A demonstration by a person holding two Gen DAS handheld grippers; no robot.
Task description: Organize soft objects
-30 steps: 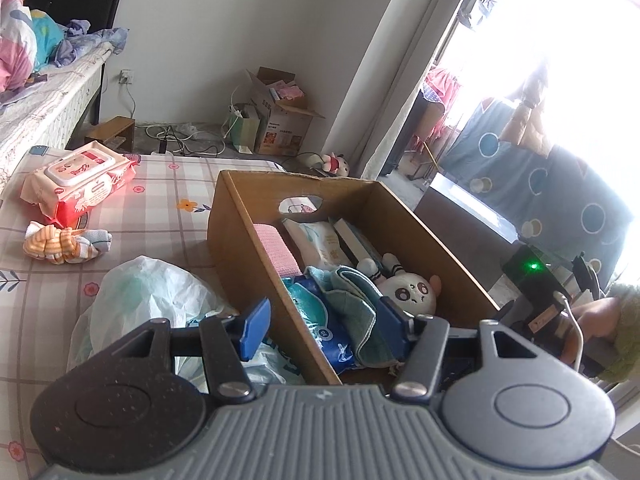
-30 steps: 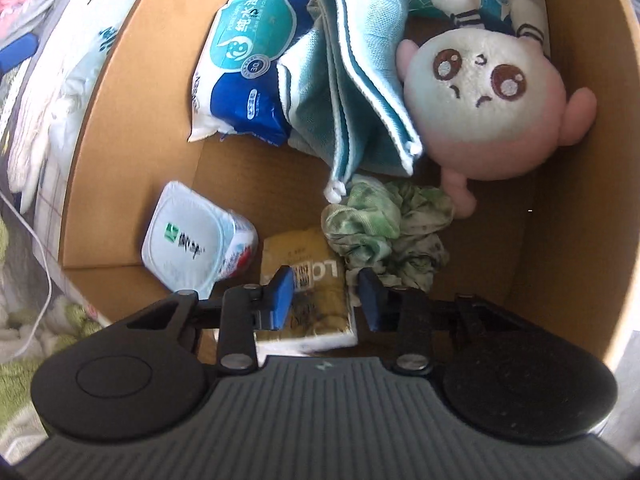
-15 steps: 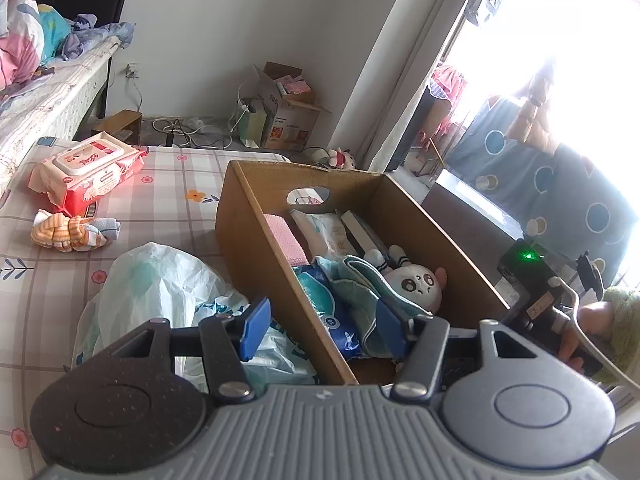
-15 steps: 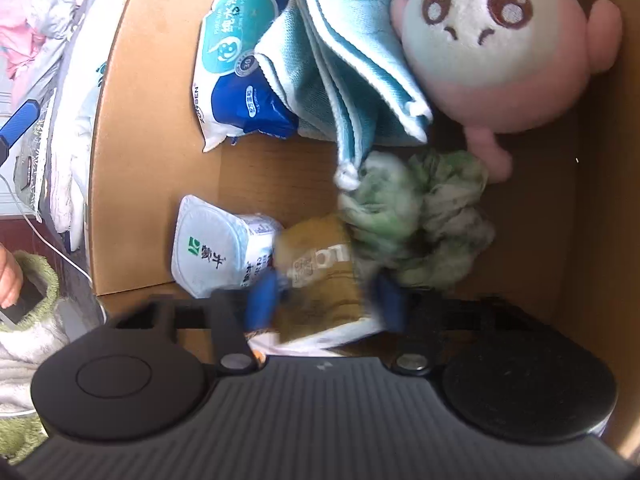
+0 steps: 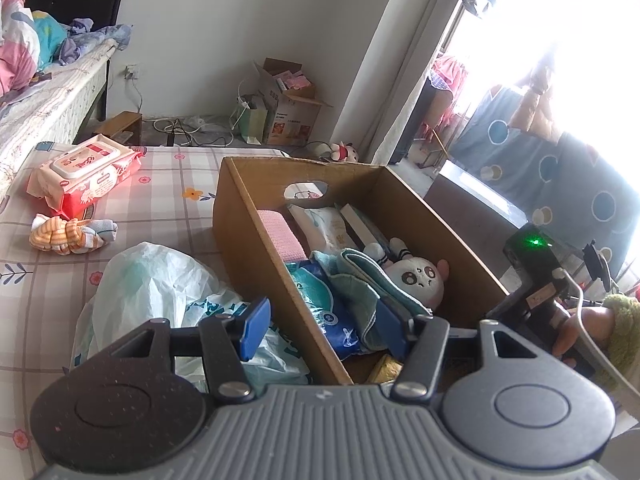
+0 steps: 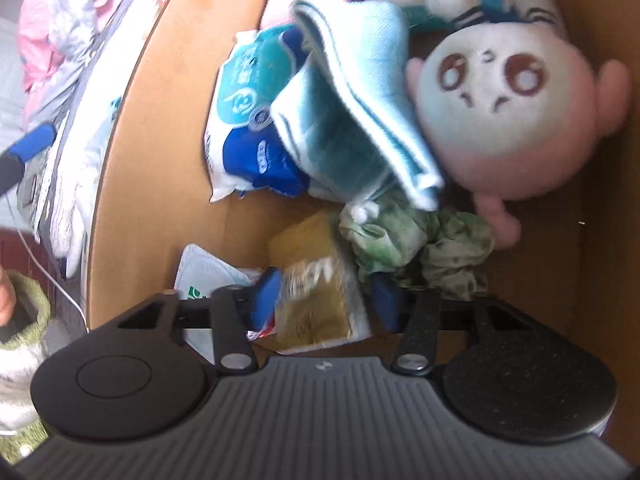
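With our right gripper (image 6: 324,298) opening around the yellow packet (image 6: 316,300) at lower centre of the cardboard box (image 6: 160,160), we should lift clear cleanly; our left gripper (image 5: 320,326) hangs half-open, empty.

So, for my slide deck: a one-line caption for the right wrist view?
Right tool opening around a yellow-brown packet in the brown cardboard box, beside a round plush toy.

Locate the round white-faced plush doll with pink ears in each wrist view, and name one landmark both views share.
Left wrist view: the white-faced plush doll lies right of centre, inside the brown cardboard box, against the folded teal towel.
Right wrist view: the doll fills the upper right, face up.
Shared landmark: the folded teal towel, directly left of the doll in both.
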